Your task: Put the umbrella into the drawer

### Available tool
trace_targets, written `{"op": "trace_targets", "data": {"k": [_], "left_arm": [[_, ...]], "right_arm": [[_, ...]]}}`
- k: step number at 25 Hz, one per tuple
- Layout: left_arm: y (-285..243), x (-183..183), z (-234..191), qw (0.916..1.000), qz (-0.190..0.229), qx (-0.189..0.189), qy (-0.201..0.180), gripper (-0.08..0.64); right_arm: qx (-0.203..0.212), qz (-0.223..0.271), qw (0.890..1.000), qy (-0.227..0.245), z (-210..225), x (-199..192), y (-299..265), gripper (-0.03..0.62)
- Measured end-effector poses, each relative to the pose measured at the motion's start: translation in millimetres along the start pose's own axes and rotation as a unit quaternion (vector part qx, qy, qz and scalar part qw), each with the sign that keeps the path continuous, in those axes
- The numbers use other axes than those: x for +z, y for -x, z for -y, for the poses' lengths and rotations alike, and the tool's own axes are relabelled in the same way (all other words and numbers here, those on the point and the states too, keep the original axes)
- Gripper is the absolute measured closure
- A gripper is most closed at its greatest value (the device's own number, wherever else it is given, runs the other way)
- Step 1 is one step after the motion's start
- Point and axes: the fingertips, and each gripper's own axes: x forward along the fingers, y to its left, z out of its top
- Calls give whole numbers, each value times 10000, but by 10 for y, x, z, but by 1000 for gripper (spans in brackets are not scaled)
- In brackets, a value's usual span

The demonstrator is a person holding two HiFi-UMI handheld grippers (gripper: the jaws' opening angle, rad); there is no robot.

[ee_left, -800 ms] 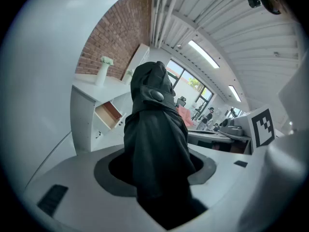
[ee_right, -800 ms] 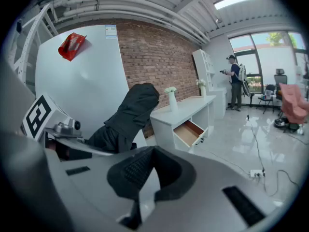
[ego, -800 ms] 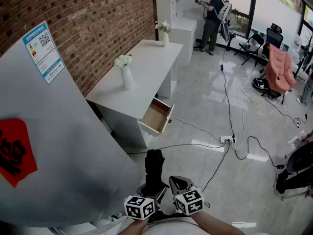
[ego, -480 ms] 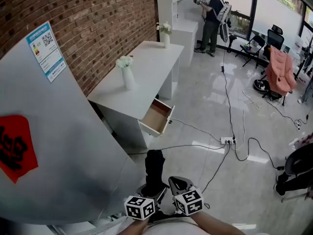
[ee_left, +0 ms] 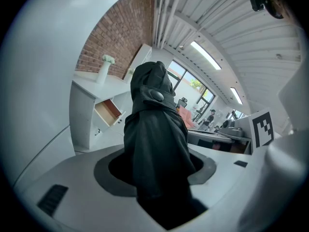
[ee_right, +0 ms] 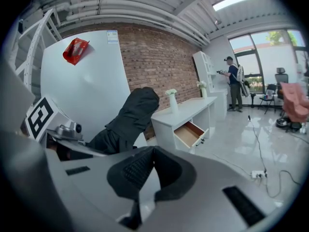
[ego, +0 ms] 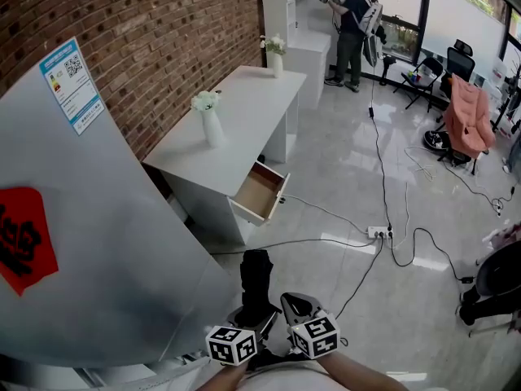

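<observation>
Left gripper view shows the folded black fabric umbrella [ee_left: 155,129] clamped in the left tool's [ee_left: 157,173] wide-set jaws, while the right tool [ee_right: 152,166] beside it, likewise tilted down, is closed and empty.

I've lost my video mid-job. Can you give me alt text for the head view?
The left gripper holds a folded black umbrella, low in frame beside the right gripper. Ahead, a white desk against a brick wall has its wooden drawer pulled open.

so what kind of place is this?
Probably an office or lab space staged for recording: a white desk with an open drawer against a brick wall, office chairs by big windows, and cables trailing to a power strip on the tiled floor.
</observation>
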Motion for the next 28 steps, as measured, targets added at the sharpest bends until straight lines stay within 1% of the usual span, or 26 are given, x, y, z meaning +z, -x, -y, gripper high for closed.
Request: {"op": "trace_targets", "data": {"k": [8, 13, 18, 21, 25, 28], "left_arm": [[-138, -108, 193, 10000, -53, -9, 63, 316], [-241, -174, 342, 9999, -61, 11, 131, 316], [-361, -262, 503, 9996, -44, 14, 267, 316], [-427, -313, 554, 9995, -61, 65, 298, 316], [-456, -342, 615, 9990, -50, 108, 441, 316], [-488, -344, 658, 9989, -40, 144, 449, 316]], "right_arm": [[95, -28, 9999, -25, 155, -71, 154, 575], [226, -76, 9997, 12, 265, -127, 246, 575], [355, -86, 9993, -63, 388, -194, 310, 575], [415, -67, 9991, -51, 462, -214, 319, 575], [471, -63, 9988, -101, 546, -222, 368, 575], [492, -38, 9987, -108, 592, -220, 399, 575]]}}
